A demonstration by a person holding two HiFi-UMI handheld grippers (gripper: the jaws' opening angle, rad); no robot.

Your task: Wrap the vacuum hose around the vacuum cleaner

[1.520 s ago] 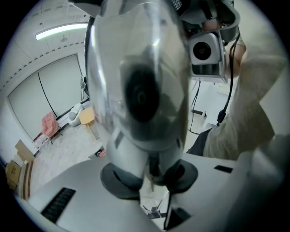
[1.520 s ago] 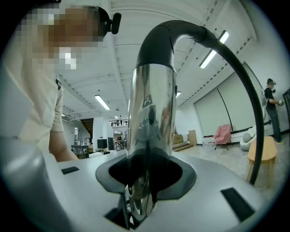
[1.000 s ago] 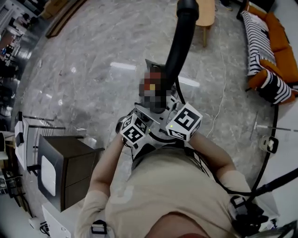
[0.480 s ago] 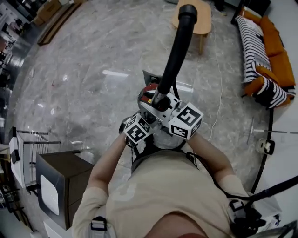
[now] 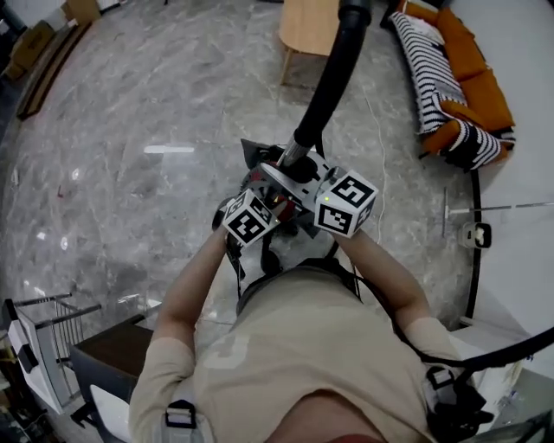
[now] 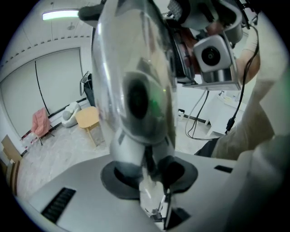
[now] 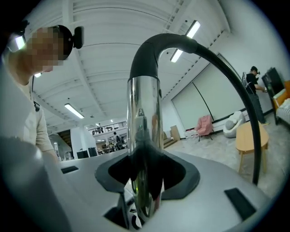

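the black vacuum hose (image 5: 333, 78) rises from in front of our chest towards the top of the head view. in the right gripper view it arcs off a black curved handle atop a chrome wand (image 7: 144, 118). the right gripper (image 7: 144, 181) has its jaws closed on that wand, which stands upright between them. the left gripper (image 6: 152, 179) is clamped on a grey glossy piece (image 6: 136, 104) at the hose's lower end, too blurred for us to name. the two grippers sit just beside each other. under them the dark and red vacuum cleaner (image 5: 260, 164) stands on the marble floor (image 5: 130, 173). farther off are a wooden table (image 5: 310, 26) and a striped sofa (image 5: 433, 69).
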